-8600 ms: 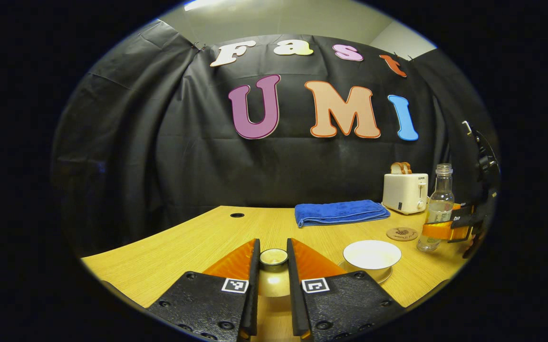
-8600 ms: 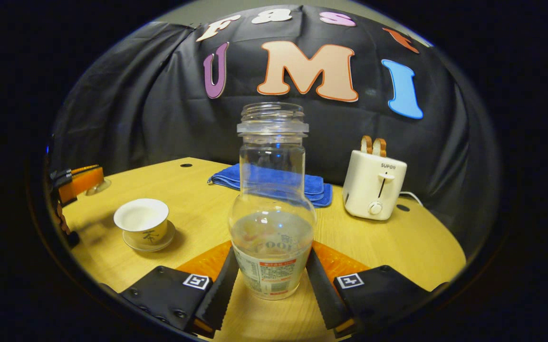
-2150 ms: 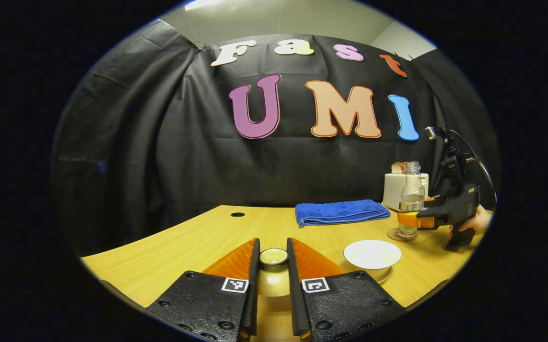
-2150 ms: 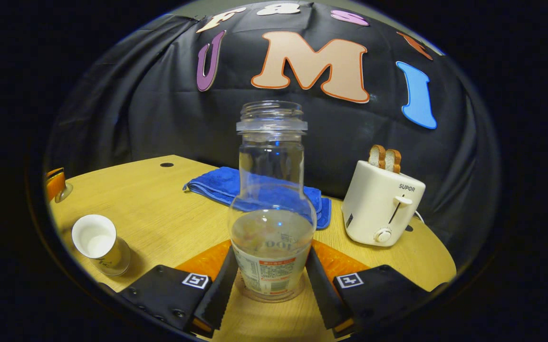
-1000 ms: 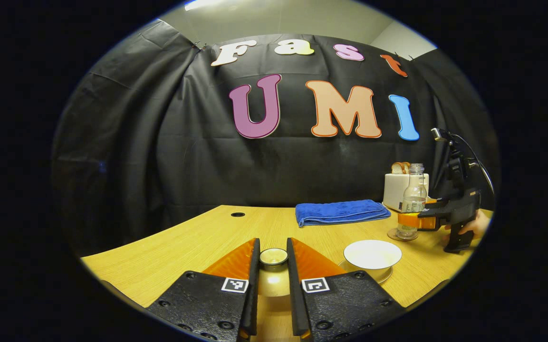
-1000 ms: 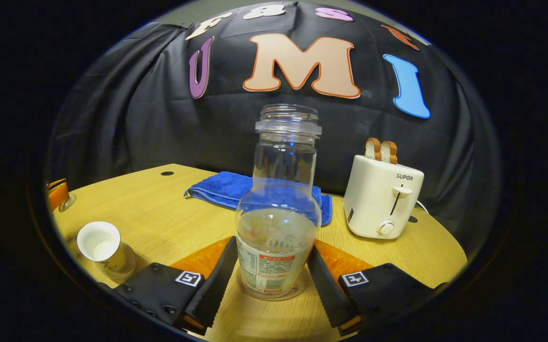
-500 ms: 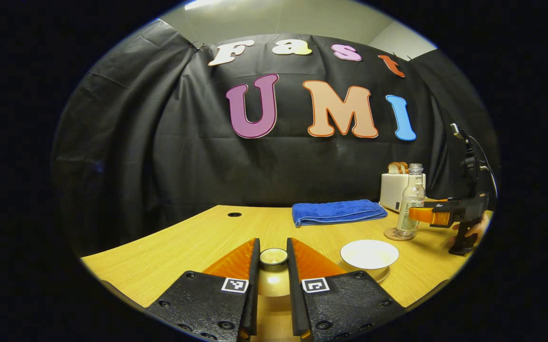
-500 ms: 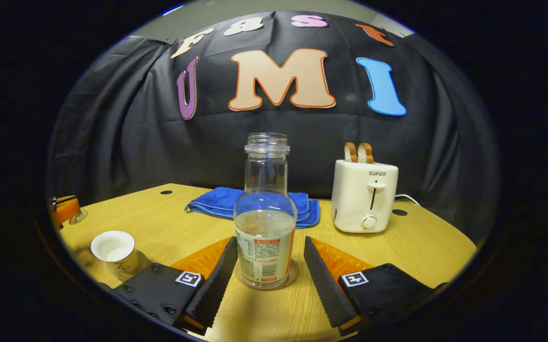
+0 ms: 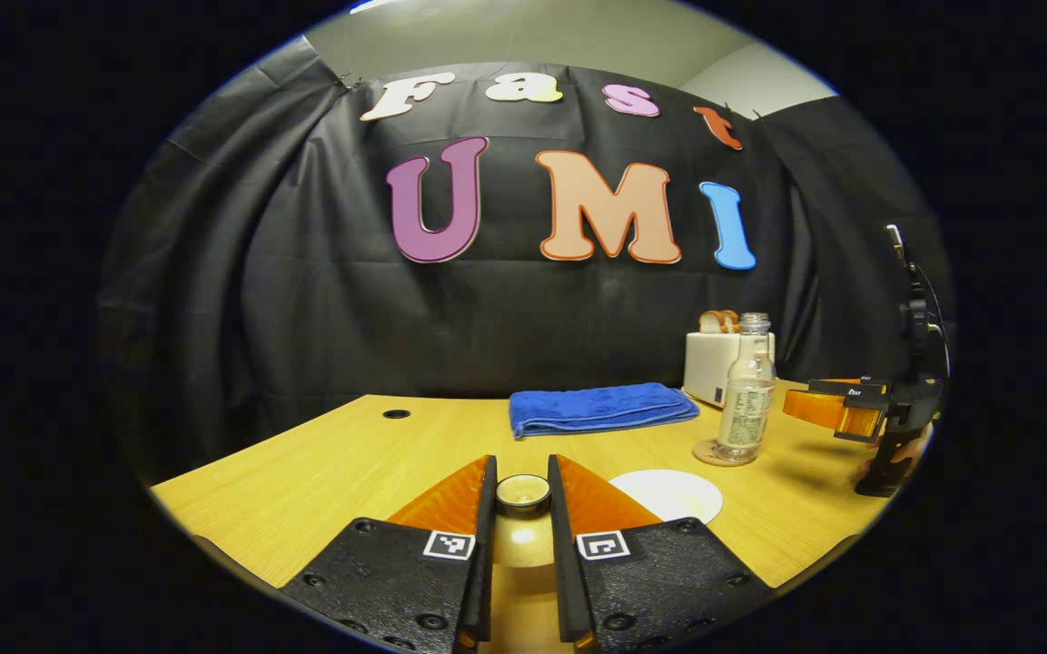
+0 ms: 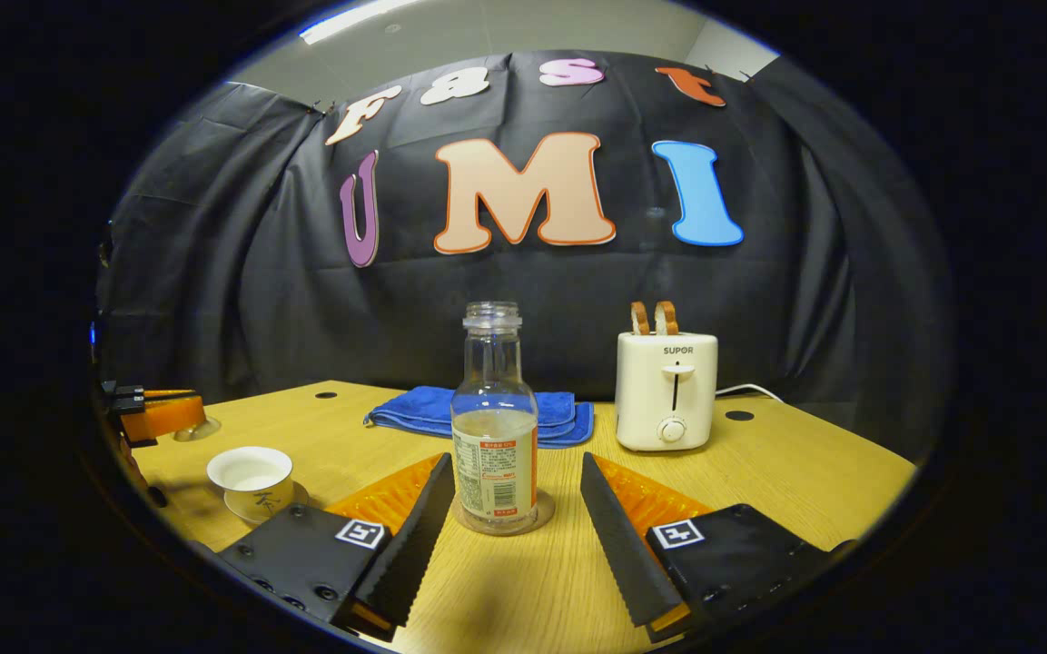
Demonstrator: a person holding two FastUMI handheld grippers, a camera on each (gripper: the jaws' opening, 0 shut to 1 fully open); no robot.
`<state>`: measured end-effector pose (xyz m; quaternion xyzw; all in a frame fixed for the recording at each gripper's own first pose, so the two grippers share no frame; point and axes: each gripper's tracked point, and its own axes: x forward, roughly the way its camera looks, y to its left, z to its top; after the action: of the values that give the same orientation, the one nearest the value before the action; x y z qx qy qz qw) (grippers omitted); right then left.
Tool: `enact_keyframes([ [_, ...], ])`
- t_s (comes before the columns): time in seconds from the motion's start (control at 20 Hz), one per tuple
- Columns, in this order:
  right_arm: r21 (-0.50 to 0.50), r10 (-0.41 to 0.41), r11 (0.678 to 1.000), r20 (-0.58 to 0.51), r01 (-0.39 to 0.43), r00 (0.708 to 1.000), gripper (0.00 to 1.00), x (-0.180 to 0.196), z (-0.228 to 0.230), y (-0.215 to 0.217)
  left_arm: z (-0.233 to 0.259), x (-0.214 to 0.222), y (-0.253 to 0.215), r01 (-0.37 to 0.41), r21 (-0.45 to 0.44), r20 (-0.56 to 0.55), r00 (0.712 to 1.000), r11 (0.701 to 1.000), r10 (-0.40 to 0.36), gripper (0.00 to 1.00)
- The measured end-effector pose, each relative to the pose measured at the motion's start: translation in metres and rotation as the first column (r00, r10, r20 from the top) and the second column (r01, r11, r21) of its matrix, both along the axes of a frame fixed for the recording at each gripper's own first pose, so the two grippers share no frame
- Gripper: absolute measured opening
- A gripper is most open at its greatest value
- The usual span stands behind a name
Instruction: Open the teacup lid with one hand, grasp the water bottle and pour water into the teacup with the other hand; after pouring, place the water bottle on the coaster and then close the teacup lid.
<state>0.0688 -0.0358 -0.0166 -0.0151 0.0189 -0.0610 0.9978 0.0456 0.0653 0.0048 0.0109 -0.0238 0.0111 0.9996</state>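
Staged recording booth, not a real kitchen. Black cloth wall [image 10: 241, 300] draped behind and around a light wood-grain counter [image 10: 795, 472] with round cable holes, office-style. Plain ceiling with a strip light [image 10: 355, 18] above the cloth. Kitchen props on the counter: white toaster [image 10: 666, 391] with two bread slices, folded blue towel [image 10: 432, 409], teacup [image 10: 251, 477] on a saucer.

In the left gripper view, the lid [image 9: 523, 491] is mostly hidden between the jaws, and the teacup [image 9: 668, 495] is cut by the near finger. In the right gripper view, the coaster [image 10: 503, 520] is largely covered by the water bottle [image 10: 494, 431], whose label is too small to read.
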Motion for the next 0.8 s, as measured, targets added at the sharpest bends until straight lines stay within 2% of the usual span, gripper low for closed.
enact_keyframes([
  [0.1, -0.001, 0.004, 1.000, -0.001, -0.004, 1.000, 0.92, -0.010, -0.001, -0.001, 0.000, 0.004, -0.009, 0.032, 0.001, 0.000, 0.999, 0.999, -0.032, 0.26],
  [0.25, 0.000, 0.021, 1.000, 0.002, -0.021, 1.000, 0.87, -0.025, 0.006, -0.004, 0.000, 0.010, -0.018, 0.050, 0.001, -0.002, 0.999, 0.999, -0.050, 0.26],
  [0.3, 0.001, 0.023, 1.000, 0.002, -0.023, 1.000, 0.93, -0.027, 0.007, -0.003, 0.000, 0.011, -0.022, 0.059, 0.001, -0.004, 0.998, 0.998, -0.059, 0.26],
  [0.7, 0.002, 0.041, 0.999, 0.001, -0.041, 0.999, 0.93, -0.038, 0.009, -0.003, 0.001, 0.019, -0.061, 0.168, 0.006, -0.004, 0.986, 0.986, -0.168, 0.26],
  [0.8, 0.002, 0.039, 0.999, 0.002, -0.039, 0.999, 0.90, -0.040, 0.009, -0.005, 0.000, 0.019, -0.067, 0.192, 0.006, -0.007, 0.981, 0.981, -0.192, 0.26],
])
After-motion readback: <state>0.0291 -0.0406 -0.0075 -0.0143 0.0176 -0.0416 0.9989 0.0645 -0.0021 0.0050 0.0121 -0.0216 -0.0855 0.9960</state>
